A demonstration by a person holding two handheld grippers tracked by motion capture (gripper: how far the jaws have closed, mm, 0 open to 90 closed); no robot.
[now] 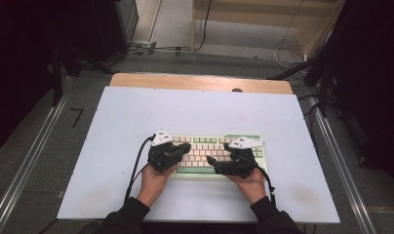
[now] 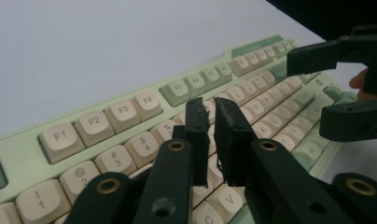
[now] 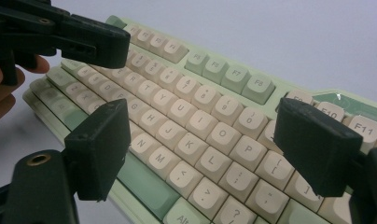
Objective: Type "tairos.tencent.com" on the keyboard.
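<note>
On the white counter, the left hand-held gripper hovers over the keyboard's nine-o'clock half, jaws nearly closed, holding nothing. The green-and-cream keyboard lies at centre. The right hand-held gripper, at three o'clock, has jaws spread wide.

Even, soft overhead light brightens the white desk; surroundings fall into deep darkness. Faint shadows under each tool. Close views look grainy, far keys blurred.

High view looks down from overhead; both gripper views closely share the keyboard.
</note>
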